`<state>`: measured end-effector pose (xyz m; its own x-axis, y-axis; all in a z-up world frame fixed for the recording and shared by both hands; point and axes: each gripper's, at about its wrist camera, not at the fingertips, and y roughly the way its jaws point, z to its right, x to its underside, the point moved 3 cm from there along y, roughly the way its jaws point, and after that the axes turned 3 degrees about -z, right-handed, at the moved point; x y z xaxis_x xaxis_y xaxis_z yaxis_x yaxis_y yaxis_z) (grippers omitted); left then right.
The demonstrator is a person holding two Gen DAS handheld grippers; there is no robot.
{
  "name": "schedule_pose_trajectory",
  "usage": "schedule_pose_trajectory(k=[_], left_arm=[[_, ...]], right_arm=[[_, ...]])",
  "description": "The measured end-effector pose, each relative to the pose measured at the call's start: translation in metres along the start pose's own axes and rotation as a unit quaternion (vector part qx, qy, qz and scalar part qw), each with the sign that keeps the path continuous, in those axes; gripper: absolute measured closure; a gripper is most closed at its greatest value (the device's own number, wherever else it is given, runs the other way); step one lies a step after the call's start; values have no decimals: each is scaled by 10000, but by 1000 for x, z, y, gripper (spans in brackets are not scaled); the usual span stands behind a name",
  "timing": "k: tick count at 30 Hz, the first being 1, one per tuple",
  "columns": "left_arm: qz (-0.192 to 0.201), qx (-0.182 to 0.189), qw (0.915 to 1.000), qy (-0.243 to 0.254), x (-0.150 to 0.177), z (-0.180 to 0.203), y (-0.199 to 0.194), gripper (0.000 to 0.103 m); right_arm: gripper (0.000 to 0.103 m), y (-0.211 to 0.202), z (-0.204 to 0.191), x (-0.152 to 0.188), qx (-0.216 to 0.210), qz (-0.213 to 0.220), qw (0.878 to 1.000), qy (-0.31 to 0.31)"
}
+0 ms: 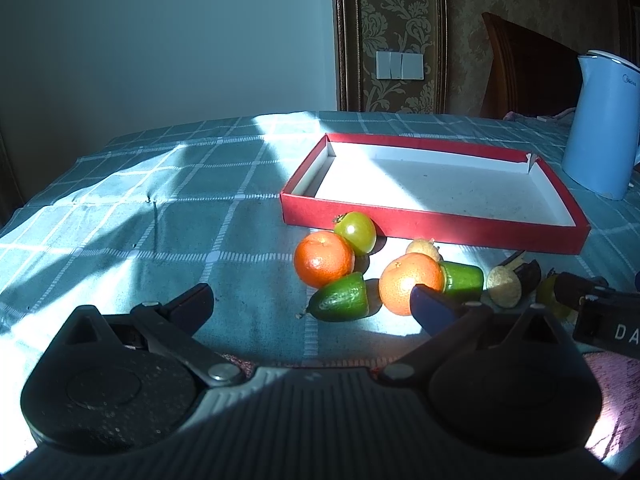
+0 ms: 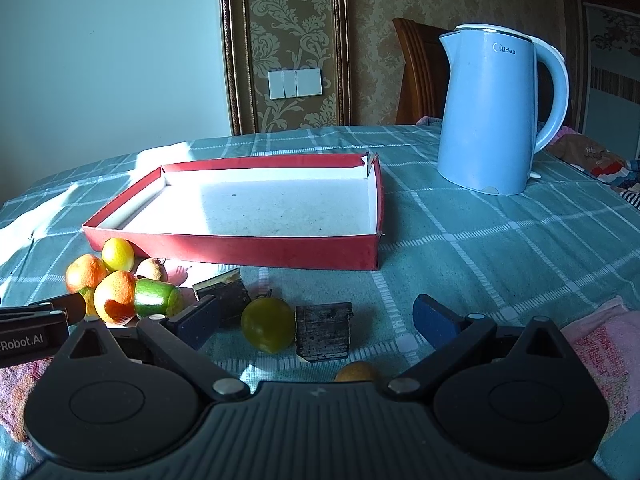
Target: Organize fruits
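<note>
A shallow red box with a white floor lies on the checked tablecloth. In front of it sit two oranges, a green tomato, two cucumber pieces and two small tan fruits. My left gripper is open, low over the cloth, with the nearer cucumber piece just ahead between its fingers. My right gripper is open too, with a yellow-green round fruit and a dark block between its fingers. A second dark block stands by its left finger.
A blue kettle stands at the back right, beyond the red box. A pink towel lies at the near right. Another orange fruit peeks out just under the right gripper. A wooden chair stands behind the table.
</note>
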<state>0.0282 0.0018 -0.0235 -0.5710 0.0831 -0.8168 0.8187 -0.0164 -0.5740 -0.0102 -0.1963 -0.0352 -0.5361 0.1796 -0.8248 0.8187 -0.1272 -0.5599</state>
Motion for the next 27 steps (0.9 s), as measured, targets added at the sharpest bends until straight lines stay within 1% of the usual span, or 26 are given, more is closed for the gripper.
schedule_pose_trajectory(k=[27], left_arm=[[-31, 22, 10000, -16, 0, -1, 3, 0]], right_arm=[[0, 4, 2, 3, -4, -101, 9999, -11]])
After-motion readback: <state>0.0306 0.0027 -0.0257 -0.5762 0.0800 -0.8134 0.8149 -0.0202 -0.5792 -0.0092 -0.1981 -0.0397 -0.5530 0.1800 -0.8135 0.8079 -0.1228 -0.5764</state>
